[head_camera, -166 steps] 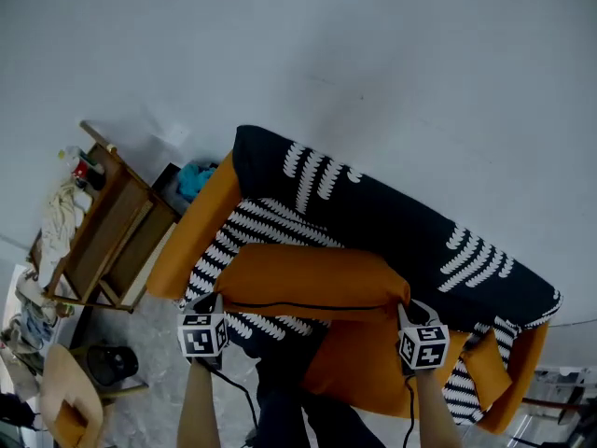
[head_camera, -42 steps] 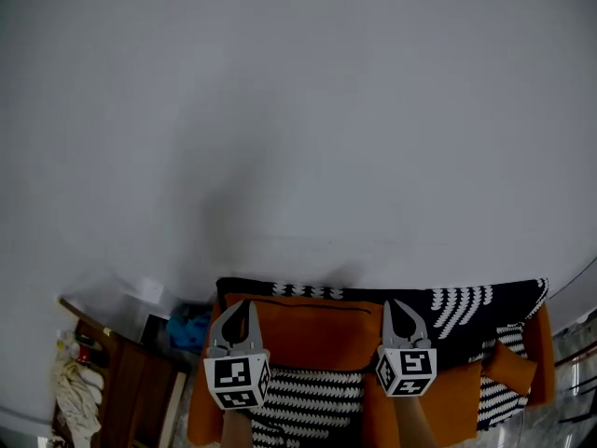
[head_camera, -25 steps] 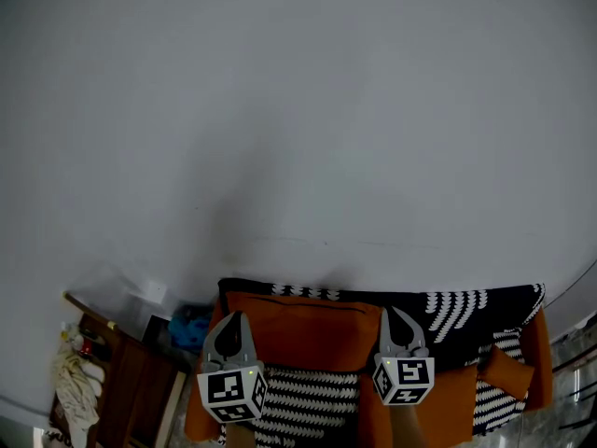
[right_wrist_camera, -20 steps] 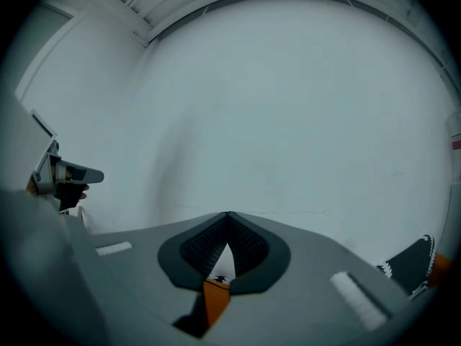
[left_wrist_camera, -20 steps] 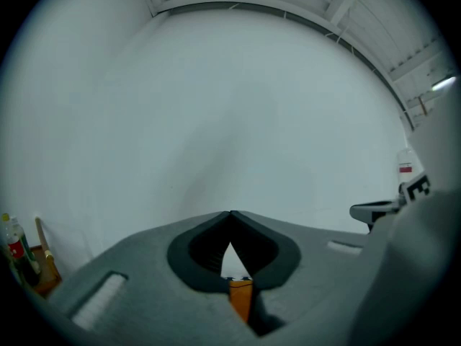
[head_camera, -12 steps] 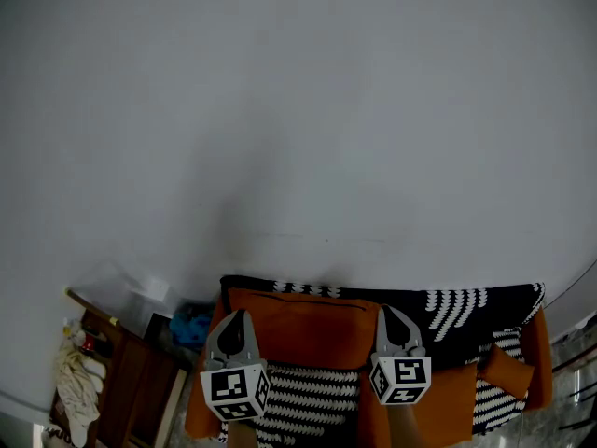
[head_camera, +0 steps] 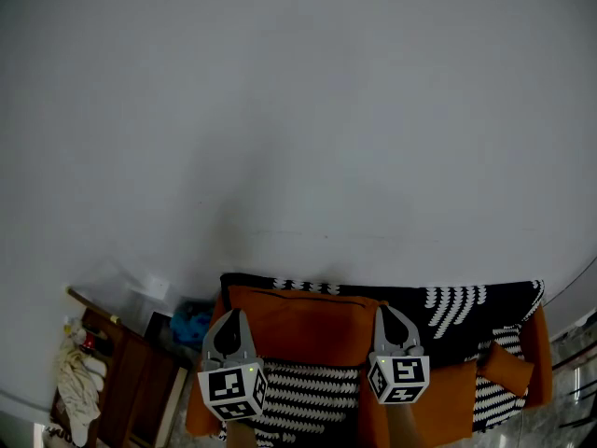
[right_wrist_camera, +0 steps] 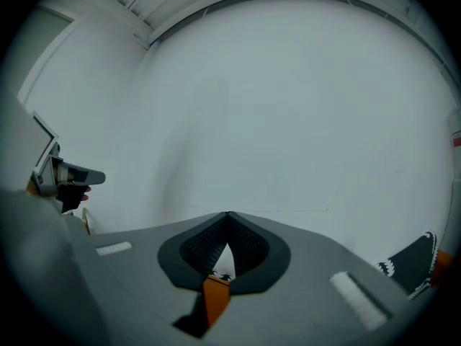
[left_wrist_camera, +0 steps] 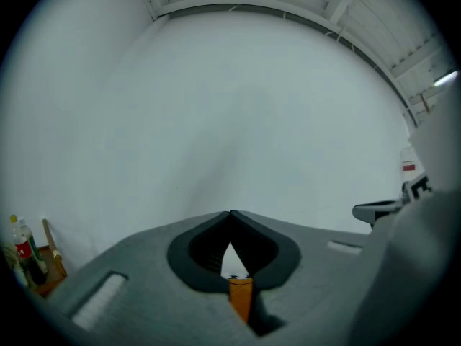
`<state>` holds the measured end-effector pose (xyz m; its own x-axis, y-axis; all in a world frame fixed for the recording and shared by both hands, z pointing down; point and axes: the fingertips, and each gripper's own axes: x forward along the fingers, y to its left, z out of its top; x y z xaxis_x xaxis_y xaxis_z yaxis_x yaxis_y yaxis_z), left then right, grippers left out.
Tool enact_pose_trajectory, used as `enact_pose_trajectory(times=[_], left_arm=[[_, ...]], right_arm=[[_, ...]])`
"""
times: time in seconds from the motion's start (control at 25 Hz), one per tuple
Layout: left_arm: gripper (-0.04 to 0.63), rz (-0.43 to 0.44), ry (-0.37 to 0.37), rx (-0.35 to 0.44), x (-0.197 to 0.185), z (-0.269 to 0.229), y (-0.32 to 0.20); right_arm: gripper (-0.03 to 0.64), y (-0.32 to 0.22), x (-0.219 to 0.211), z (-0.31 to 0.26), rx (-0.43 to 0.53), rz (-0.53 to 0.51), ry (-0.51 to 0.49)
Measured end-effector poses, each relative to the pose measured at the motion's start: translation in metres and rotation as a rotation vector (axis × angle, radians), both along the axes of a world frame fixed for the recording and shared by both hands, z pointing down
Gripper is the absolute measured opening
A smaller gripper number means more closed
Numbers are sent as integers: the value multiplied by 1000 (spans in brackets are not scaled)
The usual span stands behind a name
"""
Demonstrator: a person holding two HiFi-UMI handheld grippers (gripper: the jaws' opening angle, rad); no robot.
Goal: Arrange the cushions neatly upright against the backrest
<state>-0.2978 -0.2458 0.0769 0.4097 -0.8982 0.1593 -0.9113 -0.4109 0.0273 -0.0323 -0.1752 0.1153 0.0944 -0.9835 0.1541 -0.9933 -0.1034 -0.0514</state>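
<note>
White wall (head_camera: 298, 110) fills most of the head view, with everything else squeezed along the bottom edge. Sofa (head_camera: 448, 395) sits below the wall, orange body with a black cover with white markings draped over the backrest (head_camera: 476, 311) and seat. Orange cushion (head_camera: 308, 323), large, stands upright along the backrest on the sofa's left half, its top edge just under the backrest top and a dark seam line near that edge. Wooden rack (head_camera: 121, 367) stands left of the sofa with cloth and small items on it, too small to name. Smaller orange cushion (head_camera: 504, 367) lies at the sofa's right end, tilted, apart from the big one. Blue object (head_camera: 191, 325) sits between rack and sofa, can't tell what it is. Left tongs (head_camera: 231, 317) are at the big cushion's upper left corner, right tongs (head_camera: 384, 312) at its upper right corner, both pointing at the wall, roughly level. In the left gripper view the left tongs (left_wrist_camera: 230, 213) are pressed together, tips meeting, with a strip of orange cushion fabric (left_wrist_camera: 240, 298) pinched at the jaw base. The right gripper view shows the same: right tongs (right_wrist_camera: 227, 215) closed tip to tip, orange fabric (right_wrist_camera: 215, 298) clamped low between the jaws.
</note>
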Motion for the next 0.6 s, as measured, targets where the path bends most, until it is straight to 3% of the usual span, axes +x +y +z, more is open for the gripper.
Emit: enact_pose_trajectory(times=[0.28, 0.6], left_arm=[[3, 33, -8, -24, 13, 9, 2], [5, 142, -8, -29, 58, 24, 6]], right_arm=[[9, 12, 12, 1, 3, 41, -7], [29, 50, 52, 13, -35, 165, 14]])
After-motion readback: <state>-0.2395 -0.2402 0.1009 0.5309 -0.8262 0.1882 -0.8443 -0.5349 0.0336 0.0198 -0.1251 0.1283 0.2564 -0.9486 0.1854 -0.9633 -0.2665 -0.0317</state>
